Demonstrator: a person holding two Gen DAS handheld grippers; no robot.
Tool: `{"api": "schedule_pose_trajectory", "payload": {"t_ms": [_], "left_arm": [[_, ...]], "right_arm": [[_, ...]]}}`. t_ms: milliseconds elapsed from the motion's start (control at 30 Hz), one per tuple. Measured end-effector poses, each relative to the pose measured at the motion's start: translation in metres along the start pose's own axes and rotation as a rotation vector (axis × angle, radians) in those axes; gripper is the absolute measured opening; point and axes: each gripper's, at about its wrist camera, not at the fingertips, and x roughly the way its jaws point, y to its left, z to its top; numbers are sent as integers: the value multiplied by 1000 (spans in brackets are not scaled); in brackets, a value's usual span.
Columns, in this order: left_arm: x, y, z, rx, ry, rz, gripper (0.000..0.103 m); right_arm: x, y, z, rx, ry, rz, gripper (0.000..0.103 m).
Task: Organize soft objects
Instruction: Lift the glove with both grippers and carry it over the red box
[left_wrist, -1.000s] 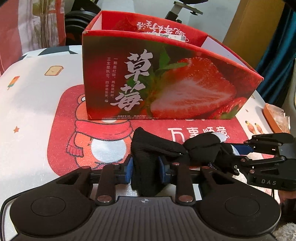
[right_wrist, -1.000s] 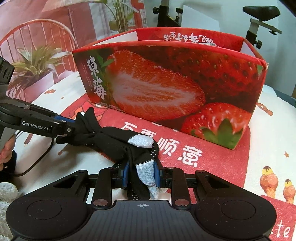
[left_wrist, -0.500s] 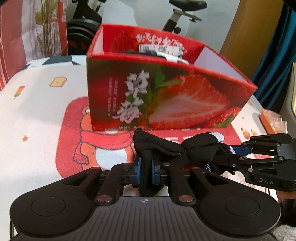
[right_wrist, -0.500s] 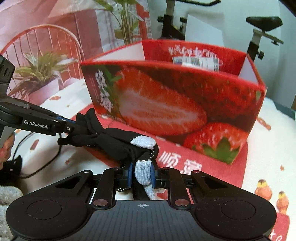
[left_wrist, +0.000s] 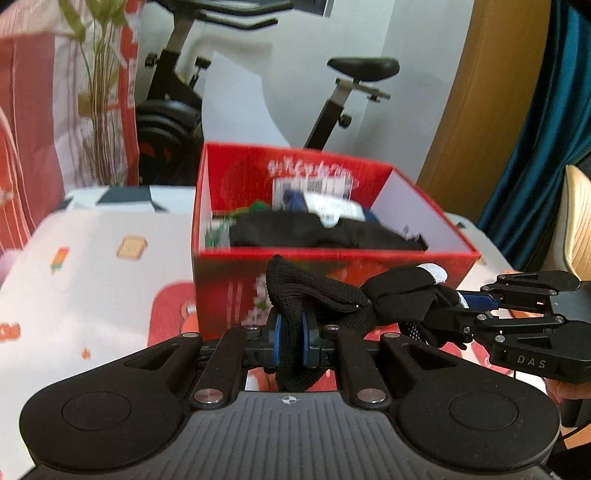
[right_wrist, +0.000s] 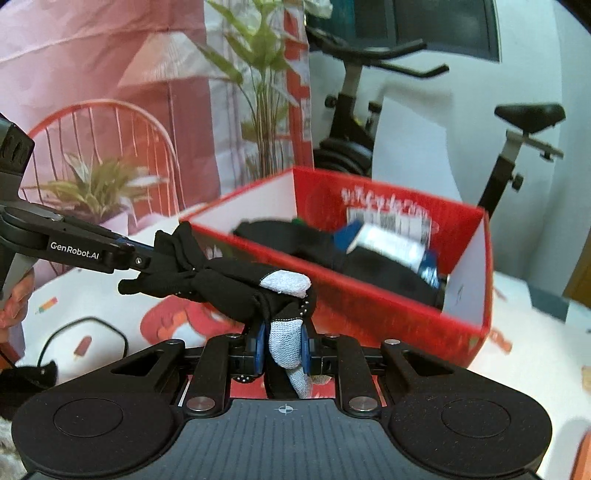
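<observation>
A black knit glove (left_wrist: 332, 295) with grey fingertips is held stretched between both grippers, in the air just in front of the red strawberry box (left_wrist: 424, 254). My left gripper (left_wrist: 291, 341) is shut on the glove's cuff. My right gripper (right_wrist: 282, 347) is shut on the grey fingertip end of the glove (right_wrist: 229, 284). The box (right_wrist: 369, 299) is open at the top and holds black fabric (left_wrist: 325, 232) and a blue and white packet (right_wrist: 384, 243). Each gripper shows in the other's view: the right one (left_wrist: 458, 299) and the left one (right_wrist: 147, 258).
The box stands on a red cartoon mat (left_wrist: 170, 310) over a white printed tablecloth (left_wrist: 92, 266). An exercise bike (left_wrist: 343, 96) and a potted plant (right_wrist: 99, 184) stand behind. A black cable (right_wrist: 85, 332) lies at the left.
Both grippers have risen with the glove from mat level to the height of the box rim. The inside of the box has come into view.
</observation>
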Motion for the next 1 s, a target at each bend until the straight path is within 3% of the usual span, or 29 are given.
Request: {"api": "schedule_pose_trajectory", "payload": {"t_ms": [267, 600, 800, 1000], "left_arm": [[-6, -5, 22, 39, -55, 0, 12], [3, -2, 52, 50, -86, -4, 12], [31, 9, 76, 22, -38, -17, 12], [73, 20, 90, -30, 87, -35, 12]], "right_arm": [[-11, -4, 31, -32, -57, -14, 17], [-7, -17, 67, -67, -61, -31, 17], [12, -32, 96, -112, -25, -49, 17], [43, -51, 112, -87, 70, -49, 17]]}}
